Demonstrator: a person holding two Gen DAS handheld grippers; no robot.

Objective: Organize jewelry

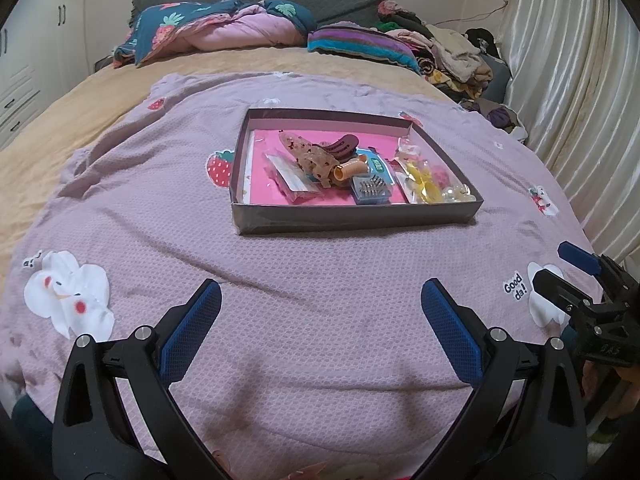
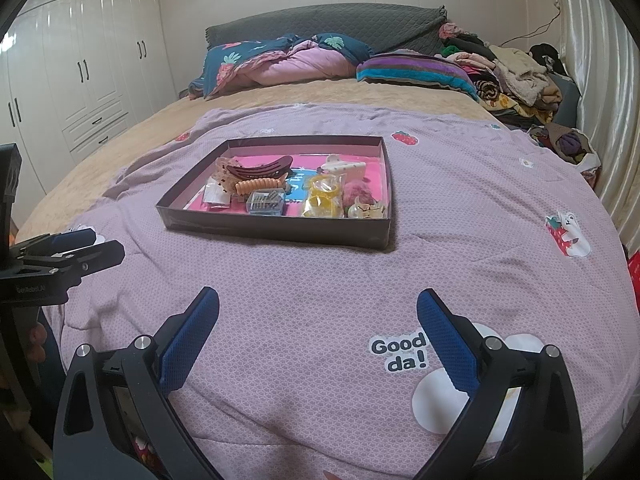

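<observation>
A shallow dark box [image 1: 352, 218] [image 2: 276, 230] with a pink floor lies on the purple blanket. Inside it are a dark brown claw clip [image 1: 338, 146] [image 2: 260, 170], an orange clip [image 1: 352, 169] [image 2: 256, 185], a small clear blue case of pins [image 1: 370, 190] [image 2: 266, 202], yellow pieces in a clear bag [image 1: 424, 184] [image 2: 322, 198] and pale beads [image 1: 458, 194] [image 2: 366, 208]. My left gripper [image 1: 322, 302] hangs open over the blanket, well short of the box. My right gripper [image 2: 318, 308] is open too, equally short of it. Nothing sits between either pair of fingers.
The purple blanket [image 1: 280, 264] [image 2: 460, 208] covers a tan bedspread. Folded quilts [image 1: 208, 28] and a striped pillow [image 2: 412, 68] lie at the headboard, a clothes pile [image 2: 516, 76] at the far right by a curtain. White wardrobes [image 2: 80, 72] stand left.
</observation>
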